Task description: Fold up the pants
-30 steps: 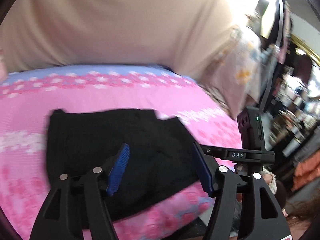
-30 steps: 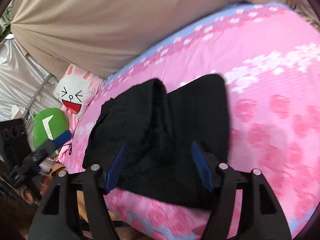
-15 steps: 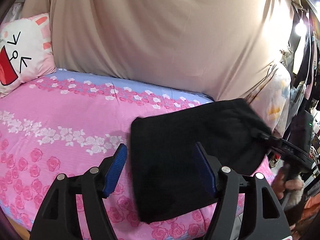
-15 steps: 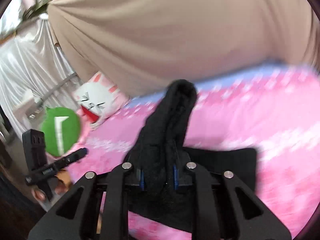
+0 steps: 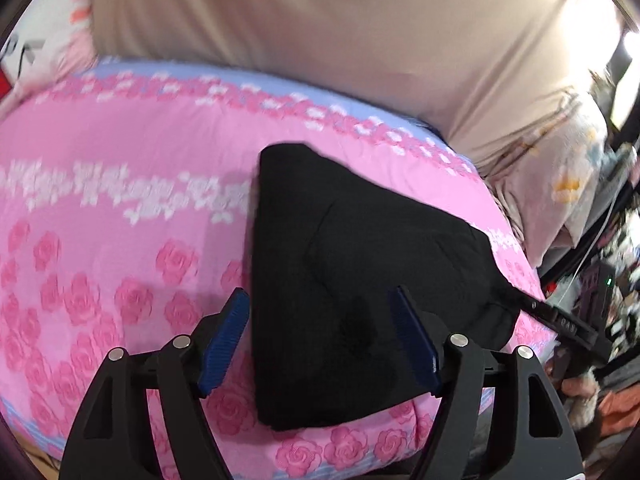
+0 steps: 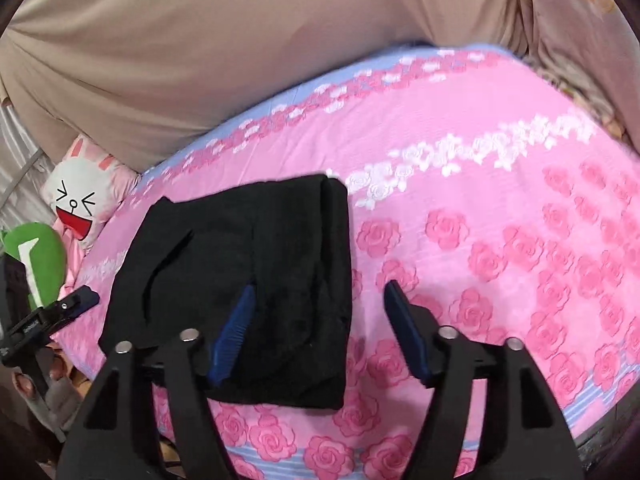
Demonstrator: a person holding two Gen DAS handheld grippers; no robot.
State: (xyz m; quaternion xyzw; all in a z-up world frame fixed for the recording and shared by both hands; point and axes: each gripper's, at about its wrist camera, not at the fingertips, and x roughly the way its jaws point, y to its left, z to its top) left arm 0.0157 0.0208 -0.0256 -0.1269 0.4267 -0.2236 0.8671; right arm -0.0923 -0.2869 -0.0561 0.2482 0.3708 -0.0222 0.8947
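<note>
With both the left claw (image 5: 320, 344) and right claw (image 6: 318, 330) released above the folded black pants (image 6: 248, 280), a careless brush could likely rumple the top layer.

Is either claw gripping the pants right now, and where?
Neither. The left claw and right claw are both open; the black pants lie folded on the bedsheet.

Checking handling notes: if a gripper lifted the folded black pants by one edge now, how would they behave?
The black pants would likely droop and unfold: they look like soft, layered knit. They probably weigh little. On the pink bedsheet they would more likely bunch than slide when pushed.
</note>
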